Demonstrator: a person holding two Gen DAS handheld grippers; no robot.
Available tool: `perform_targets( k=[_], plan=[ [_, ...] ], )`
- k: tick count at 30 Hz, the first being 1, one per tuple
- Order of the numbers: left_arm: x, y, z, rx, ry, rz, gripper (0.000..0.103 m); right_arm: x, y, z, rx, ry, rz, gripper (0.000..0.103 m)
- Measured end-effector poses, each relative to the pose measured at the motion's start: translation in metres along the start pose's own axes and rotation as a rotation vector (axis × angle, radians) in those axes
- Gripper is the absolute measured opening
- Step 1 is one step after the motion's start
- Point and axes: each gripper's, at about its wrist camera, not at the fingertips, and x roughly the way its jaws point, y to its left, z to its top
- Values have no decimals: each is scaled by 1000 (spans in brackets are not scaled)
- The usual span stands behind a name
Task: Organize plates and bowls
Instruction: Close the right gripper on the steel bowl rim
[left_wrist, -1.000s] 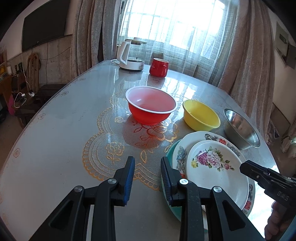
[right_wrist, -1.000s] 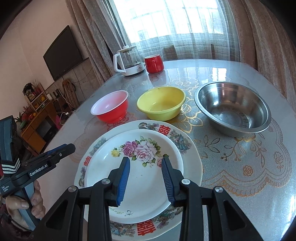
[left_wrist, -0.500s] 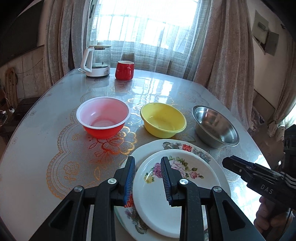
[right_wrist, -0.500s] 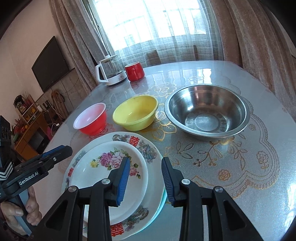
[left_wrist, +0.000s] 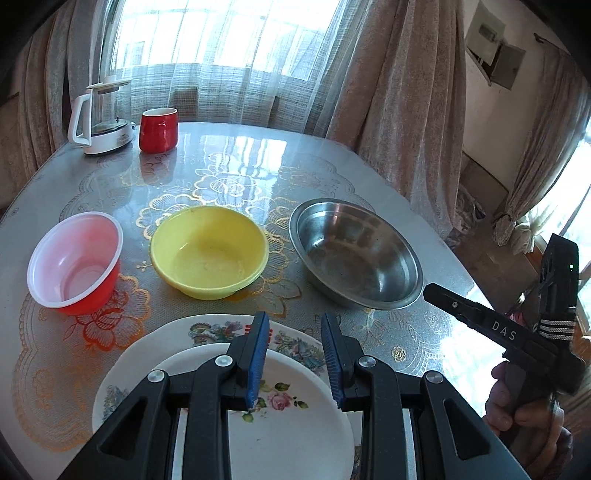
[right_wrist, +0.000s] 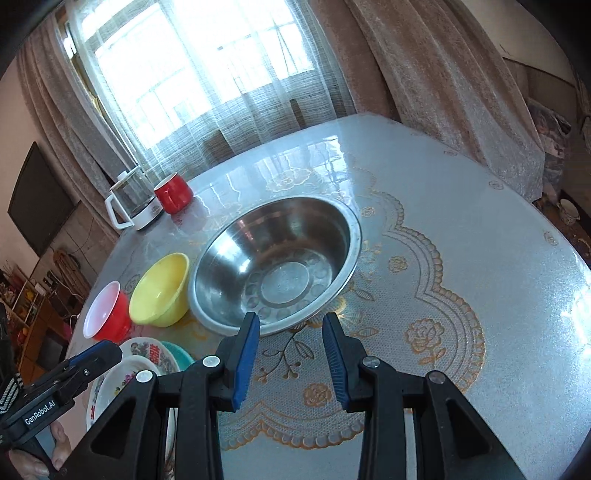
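Observation:
A red bowl (left_wrist: 74, 264), a yellow bowl (left_wrist: 208, 251) and a steel bowl (left_wrist: 354, 253) stand in a row on the table. Nearer lies a stack of plates: a small floral plate (left_wrist: 291, 428) on a larger floral plate (left_wrist: 147, 354), with a teal plate (right_wrist: 177, 352) under them. My left gripper (left_wrist: 294, 360) is open and empty above the floral plates. My right gripper (right_wrist: 290, 363) is open and empty, just in front of the steel bowl (right_wrist: 275, 264). The right gripper also shows in the left wrist view (left_wrist: 430, 290).
A white kettle (left_wrist: 101, 120) and a red mug (left_wrist: 159, 129) stand at the far end of the table by the curtained window. The table (right_wrist: 461, 229) has a glossy lace-patterned cover and its edge runs close on the right.
Both grippers have swung to the right. The left one moved from bare table to over the plates. The right one moved from over the plates to in front of the steel bowl.

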Motion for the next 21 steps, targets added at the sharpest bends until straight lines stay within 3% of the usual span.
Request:
perform_targets(
  k=[7, 12, 16, 21],
  plan=[
    [37, -16, 22, -32, 66, -49, 32, 18, -25, 26, 57, -1, -36, 36],
    [59, -19, 30, -70, 99, -49, 33, 32, -34, 37, 90, 3, -37, 36],
    [75, -14, 34, -92, 121, -9, 35, 50, -39, 46, 103, 21, -35, 36],
    [88, -14, 35, -112, 145, -48, 32, 70, -42, 47, 101, 52, -27, 32]
  ],
)
